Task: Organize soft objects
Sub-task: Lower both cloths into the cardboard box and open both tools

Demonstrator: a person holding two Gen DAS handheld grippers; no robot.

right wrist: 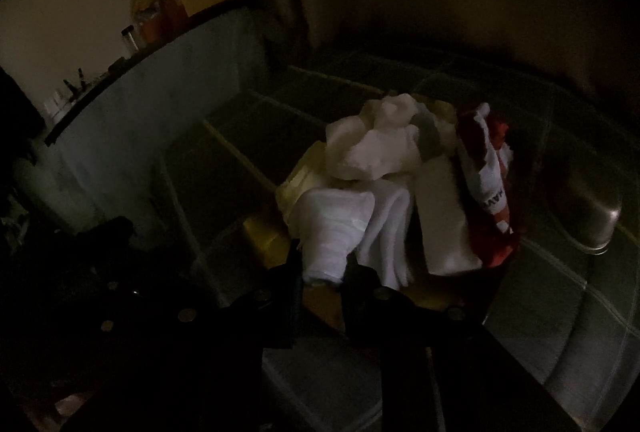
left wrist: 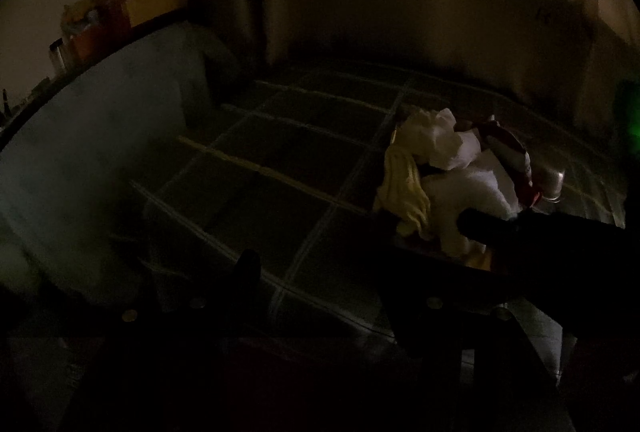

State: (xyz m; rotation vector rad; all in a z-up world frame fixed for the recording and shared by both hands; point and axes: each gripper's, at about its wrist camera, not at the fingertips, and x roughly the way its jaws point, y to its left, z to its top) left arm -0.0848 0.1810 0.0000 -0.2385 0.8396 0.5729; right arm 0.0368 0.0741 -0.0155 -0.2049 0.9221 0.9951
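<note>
A pile of soft cloths [right wrist: 384, 172] lies on a dark green plaid cover [right wrist: 540, 292]: white pieces, a pale yellow one [left wrist: 404, 188] and a red-and-white one with lettering [right wrist: 490, 192]. Something yellowish [right wrist: 268, 244] shows under the pile's near edge. My right gripper [right wrist: 323, 270] is shut on a rolled white cloth [right wrist: 332, 232] at the front of the pile. In the left wrist view one of its dark fingers [left wrist: 476, 224] reaches into the pile [left wrist: 448, 156] from the right. My left gripper [left wrist: 320, 244] stands open over bare cover, left of the pile, with nothing between its fingers.
A metal bowl [right wrist: 596, 228] sits on the cover just right of the pile. A blue-grey panel [left wrist: 100, 136] rises along the left side, topped by a ledge with boxes and bottles [left wrist: 152, 0]. The scene is very dim.
</note>
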